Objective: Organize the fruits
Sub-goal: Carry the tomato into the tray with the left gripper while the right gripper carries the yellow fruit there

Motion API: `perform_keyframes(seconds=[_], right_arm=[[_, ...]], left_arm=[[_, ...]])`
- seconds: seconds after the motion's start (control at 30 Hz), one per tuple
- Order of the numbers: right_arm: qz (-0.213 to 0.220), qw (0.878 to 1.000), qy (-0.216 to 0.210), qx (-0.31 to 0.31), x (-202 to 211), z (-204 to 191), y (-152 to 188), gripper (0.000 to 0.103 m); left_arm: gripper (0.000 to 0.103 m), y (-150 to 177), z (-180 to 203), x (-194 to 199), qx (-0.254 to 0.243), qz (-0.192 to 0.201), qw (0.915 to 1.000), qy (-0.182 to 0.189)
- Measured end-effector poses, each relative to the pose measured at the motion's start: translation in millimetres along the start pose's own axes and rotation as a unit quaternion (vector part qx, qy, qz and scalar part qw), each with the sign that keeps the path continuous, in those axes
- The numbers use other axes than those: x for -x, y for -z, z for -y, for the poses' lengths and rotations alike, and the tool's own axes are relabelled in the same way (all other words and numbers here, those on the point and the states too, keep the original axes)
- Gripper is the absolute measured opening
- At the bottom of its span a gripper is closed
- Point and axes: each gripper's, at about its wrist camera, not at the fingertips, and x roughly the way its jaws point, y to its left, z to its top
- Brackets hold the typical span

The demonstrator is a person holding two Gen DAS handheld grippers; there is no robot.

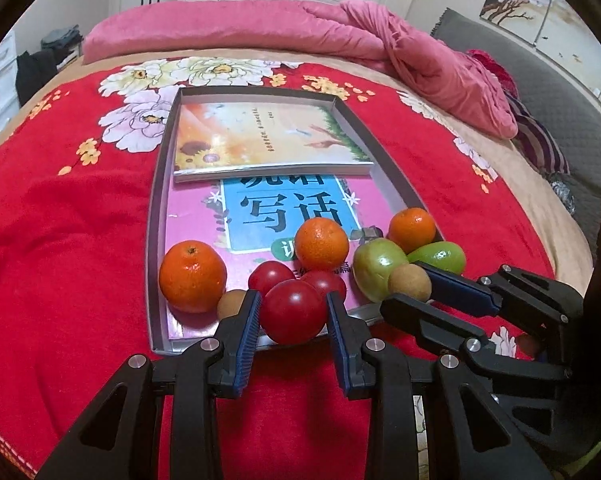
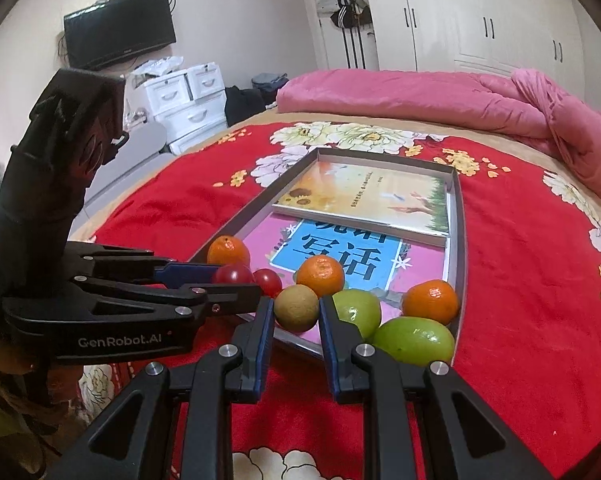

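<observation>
— Hand-held gripper status, left [image 1: 292, 316] and right [image 2: 296, 312]?
— My left clasps a red tomato [image 1: 292, 310]; my right clasps a brown fruit [image 2: 296, 307], both at the tray's [image 1: 156, 216] near edge on the bed.

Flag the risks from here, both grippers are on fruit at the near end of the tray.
1. The left gripper brackets a round red tomato touching two other red tomatoes; lifting may roll them.
2. The right gripper straddles a small brown round fruit against a green fruit; a finger could nudge it.
3. The grippers sit close together and could collide.
</observation>
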Motion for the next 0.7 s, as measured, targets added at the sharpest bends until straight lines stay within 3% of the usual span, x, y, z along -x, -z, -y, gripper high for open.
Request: perform_keyframes(seconds=[0.7], right_arm=[[-0.022, 0.999, 0.019, 0.038, -15, -8, 7, 0.023]], left_arm=[[0.034, -1, 3, -4, -0.006, -0.002, 1.0, 0.0]])
